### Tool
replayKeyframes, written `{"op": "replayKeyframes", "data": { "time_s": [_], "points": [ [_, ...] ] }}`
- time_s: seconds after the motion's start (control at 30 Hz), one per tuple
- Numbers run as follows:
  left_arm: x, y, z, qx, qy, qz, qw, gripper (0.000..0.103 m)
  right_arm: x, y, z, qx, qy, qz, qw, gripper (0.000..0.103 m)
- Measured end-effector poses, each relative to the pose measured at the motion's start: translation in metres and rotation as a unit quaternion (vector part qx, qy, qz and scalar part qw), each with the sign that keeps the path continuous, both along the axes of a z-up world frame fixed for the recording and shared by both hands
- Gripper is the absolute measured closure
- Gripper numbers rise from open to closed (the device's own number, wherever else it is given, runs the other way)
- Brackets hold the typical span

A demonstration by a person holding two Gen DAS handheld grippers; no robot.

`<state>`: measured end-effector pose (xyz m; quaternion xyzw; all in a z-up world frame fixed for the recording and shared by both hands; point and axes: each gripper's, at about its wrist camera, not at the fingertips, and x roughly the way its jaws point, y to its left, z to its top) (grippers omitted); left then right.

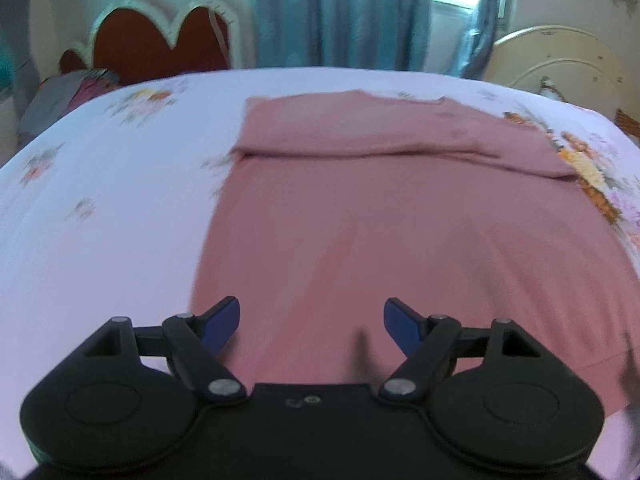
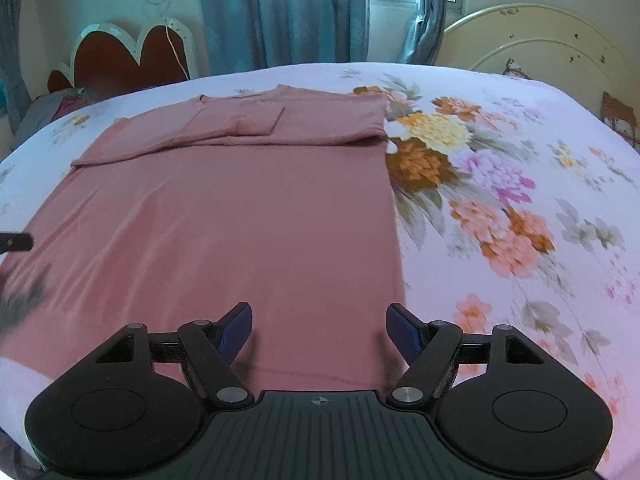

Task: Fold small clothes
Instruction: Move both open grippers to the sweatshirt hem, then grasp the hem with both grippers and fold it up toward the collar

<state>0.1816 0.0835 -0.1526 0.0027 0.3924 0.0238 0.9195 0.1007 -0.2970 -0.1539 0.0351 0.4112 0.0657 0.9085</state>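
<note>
Left wrist view shows the left gripper (image 1: 311,326) with jaws wide and nothing between them, above the near part of the pink garment (image 1: 400,232). The garment lies flat on the floral bedsheet (image 1: 100,220), its far end folded over. The right gripper (image 2: 319,330) also stands wide and empty, over the garment's (image 2: 240,220) near right corner.

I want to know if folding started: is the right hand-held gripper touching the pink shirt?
Cannot tell. In the right wrist view the hand-held gripper is open over the shirt; no contact or gap shows.

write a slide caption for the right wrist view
Open right tool poised above the near edge of a partly folded pink garment on a floral bedsheet.
</note>
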Motion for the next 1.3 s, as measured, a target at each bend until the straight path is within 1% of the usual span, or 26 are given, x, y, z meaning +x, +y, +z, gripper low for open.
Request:
{"op": "replayKeyframes", "data": {
  "time_s": [0.2, 0.4, 0.53, 0.63, 0.7, 0.73, 0.77, 0.8, 0.87, 0.9, 0.93, 0.97, 1.0, 1.03, 1.13, 1.3],
  "points": [
    [-0.028, 0.026, -0.010, -0.002, 0.008, 0.043, 0.9990, 0.025, -0.016, -0.010, -0.007, -0.007, 0.004, 0.003, 1.000, 0.030],
    [-0.048, 0.044, -0.022, -0.015, 0.023, 0.072, 0.9970, 0.028, -0.024, -0.023, -0.018, -0.003, 0.017, -0.002, 1.000, 0.030],
    [-0.059, 0.048, -0.029, -0.027, 0.028, 0.086, 0.9955, 0.028, -0.027, -0.030, -0.024, 0.014, 0.034, -0.005, 0.999, 0.030],
    [-0.068, 0.046, -0.031, -0.033, 0.028, 0.087, 0.9953, 0.028, -0.029, -0.032, -0.024, 0.028, 0.037, -0.006, 0.999, 0.030],
    [-0.071, 0.043, -0.033, -0.038, 0.029, 0.083, 0.9954, 0.031, -0.032, -0.031, -0.025, 0.033, 0.038, -0.003, 0.999, 0.031],
    [-0.072, 0.042, -0.033, -0.043, 0.029, 0.081, 0.9953, 0.035, -0.034, -0.030, -0.025, 0.035, 0.040, 0.000, 0.999, 0.039],
    [-0.072, 0.042, -0.033, -0.051, 0.030, 0.079, 0.9951, 0.043, -0.034, -0.030, -0.026, 0.039, 0.043, 0.004, 0.998, 0.051],
    [-0.072, 0.043, -0.033, -0.062, 0.031, 0.076, 0.9947, 0.047, -0.035, -0.030, -0.026, 0.045, 0.044, 0.005, 0.998, 0.058],
    [-0.071, 0.044, -0.033, -0.083, 0.036, 0.072, 0.9933, 0.062, -0.035, -0.031, -0.026, 0.051, 0.045, 0.005, 0.998, 0.059],
    [-0.070, 0.044, -0.033, -0.092, 0.037, 0.069, 0.9927, 0.066, -0.035, -0.031, -0.026, 0.054, 0.046, 0.006, 0.997, 0.062],
    [-0.068, 0.044, -0.033, -0.098, 0.040, 0.064, 0.9923, 0.074, -0.034, -0.032, -0.026, 0.060, 0.049, 0.008, 0.997, 0.074],
    [-0.066, 0.045, -0.033, -0.103, 0.043, 0.059, 0.9921, 0.080, -0.033, -0.033, -0.025, 0.066, 0.052, 0.008, 0.996, 0.080],
    [-0.064, 0.046, -0.031, -0.109, 0.045, 0.055, 0.9915, 0.083, -0.032, -0.033, -0.025, 0.072, 0.055, 0.010, 0.996, 0.087],
    [-0.062, 0.048, -0.031, -0.117, 0.048, 0.053, 0.9906, 0.091, -0.031, -0.033, -0.024, 0.074, 0.057, 0.012, 0.996, 0.090],
    [-0.058, 0.053, -0.025, -0.137, 0.044, 0.052, 0.9882, 0.094, -0.028, -0.035, -0.019, 0.080, 0.055, 0.018, 0.995, 0.093],
    [-0.050, 0.055, 0.001, -0.151, 0.005, 0.038, 0.9877, 0.094, -0.020, -0.045, 0.004, 0.118, 0.024, 0.012, 0.993, 0.093]
  ]
}}
